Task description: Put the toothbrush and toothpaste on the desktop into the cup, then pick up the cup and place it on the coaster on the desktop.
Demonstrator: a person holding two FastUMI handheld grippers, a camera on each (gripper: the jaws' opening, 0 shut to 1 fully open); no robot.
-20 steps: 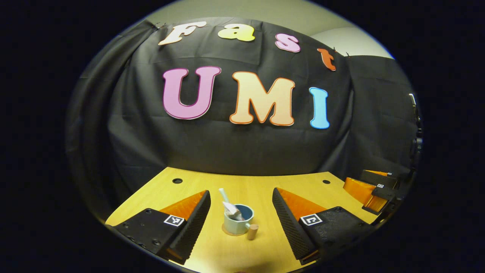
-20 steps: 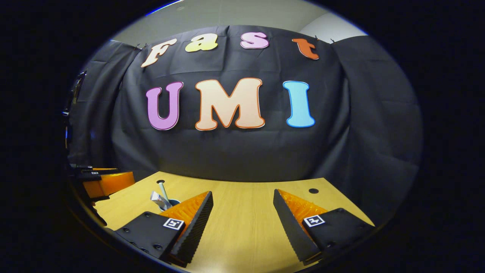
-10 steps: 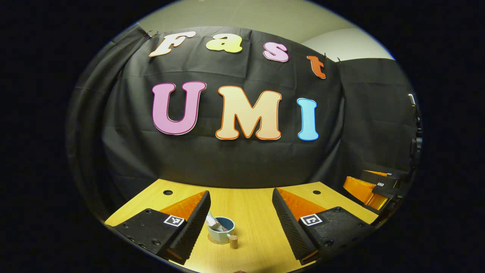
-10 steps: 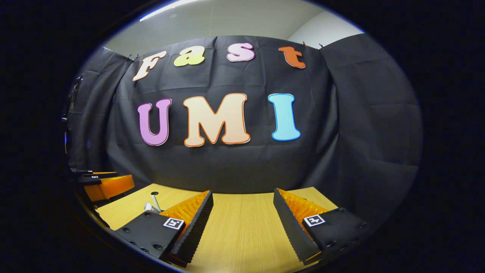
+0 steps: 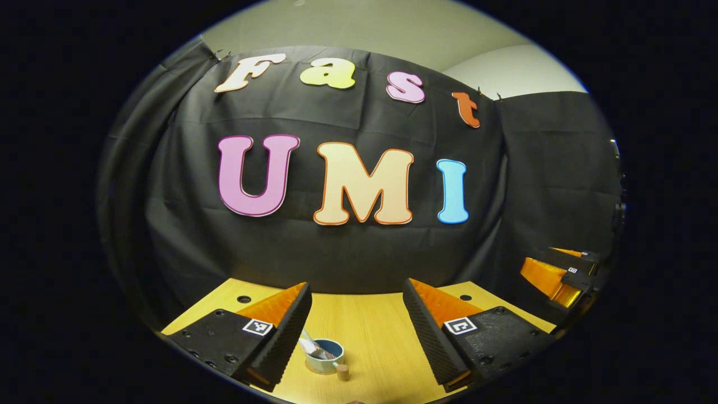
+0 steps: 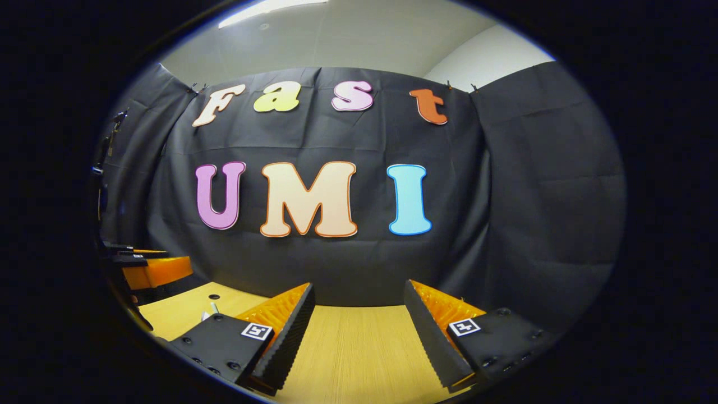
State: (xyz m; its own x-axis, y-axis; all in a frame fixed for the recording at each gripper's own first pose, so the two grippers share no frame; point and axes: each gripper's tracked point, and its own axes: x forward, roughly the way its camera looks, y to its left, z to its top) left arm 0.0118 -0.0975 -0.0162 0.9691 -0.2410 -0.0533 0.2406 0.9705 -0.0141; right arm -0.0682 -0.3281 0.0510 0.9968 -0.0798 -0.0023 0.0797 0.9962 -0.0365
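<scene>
Each gripper carries small square black-and-white coded tags on its finger mounts; no brand or readable writing appears on the objects. Left gripper (image 5: 356, 314): fingers spread wide, holding and touching nothing, above the wooden desk (image 5: 370, 336); below them the blue cup (image 5: 325, 356) stands on the coaster (image 5: 312, 367), toothbrush (image 5: 307, 342) and toothpaste (image 5: 318, 353) leaning inside. Right gripper (image 6: 359, 317): fingers equally wide apart, empty, above bare desk.

Both views look low across the desktop (image 5: 364, 331) toward the booth wall (image 6: 348, 269).
</scene>
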